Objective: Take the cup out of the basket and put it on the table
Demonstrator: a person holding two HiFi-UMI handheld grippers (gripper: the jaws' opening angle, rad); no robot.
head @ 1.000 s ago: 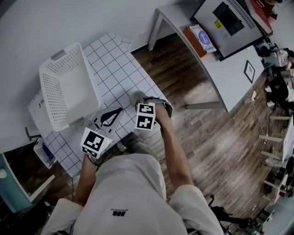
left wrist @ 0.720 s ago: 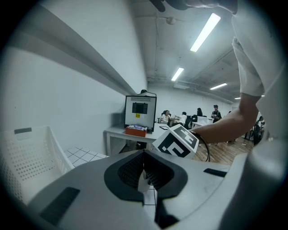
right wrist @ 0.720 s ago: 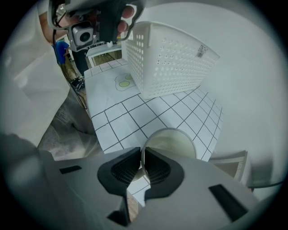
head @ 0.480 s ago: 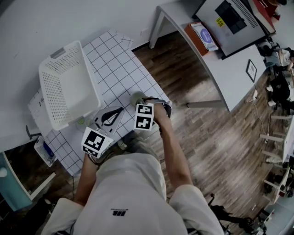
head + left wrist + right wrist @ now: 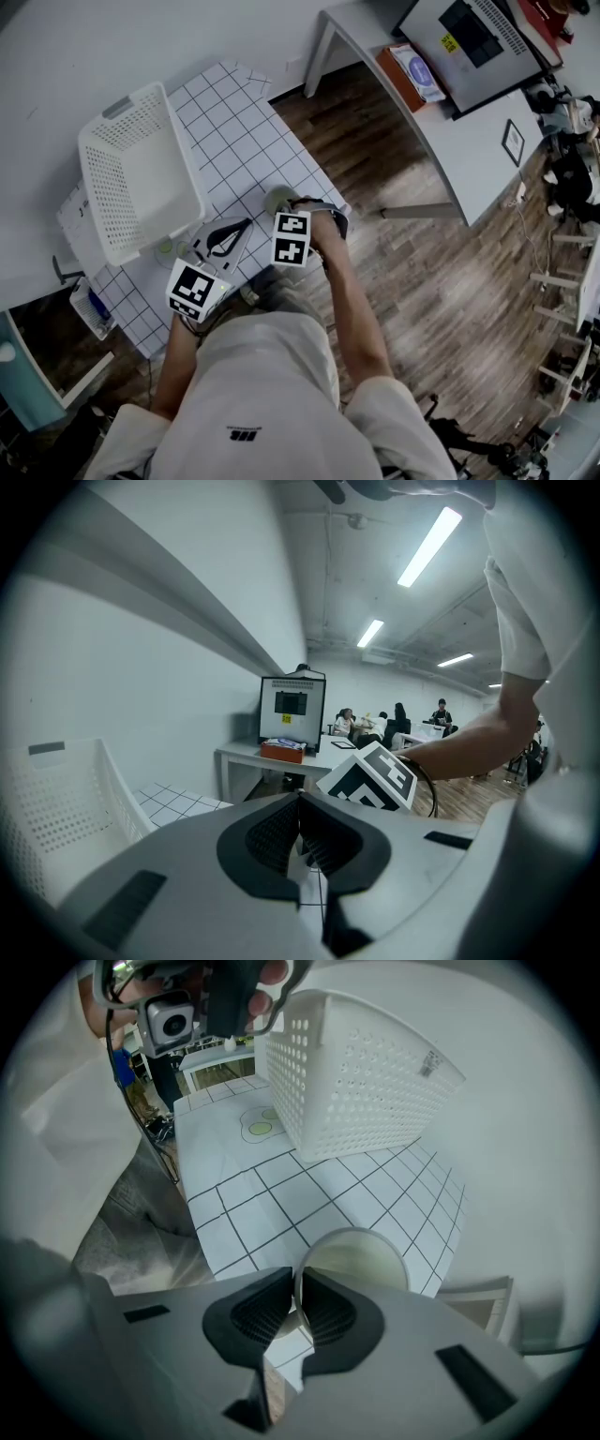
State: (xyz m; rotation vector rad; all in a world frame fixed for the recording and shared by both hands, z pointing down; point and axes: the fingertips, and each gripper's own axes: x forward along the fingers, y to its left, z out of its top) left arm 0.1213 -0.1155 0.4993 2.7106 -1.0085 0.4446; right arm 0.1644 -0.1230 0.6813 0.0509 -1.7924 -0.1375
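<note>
A pale green cup (image 5: 361,1260) stands upright over the near right part of the white gridded table (image 5: 239,141), close to its edge. My right gripper (image 5: 298,1277) is shut on the cup's near rim, one pad inside and one outside. From above, the cup (image 5: 278,200) shows just past the right gripper (image 5: 284,214). The frames do not show whether the cup's base touches the table. The white perforated basket (image 5: 112,197) sits at the table's far left, apart from both grippers. My left gripper (image 5: 300,803) is shut with nothing in it, hovering by the basket's near corner (image 5: 56,808).
Two green round marks (image 5: 260,1127) lie on the table beside the basket (image 5: 356,1072). Right of the table is wooden floor (image 5: 422,272), then a grey desk (image 5: 469,150) with a monitor and an orange box. A small blue bin (image 5: 89,309) hangs at the table's left end.
</note>
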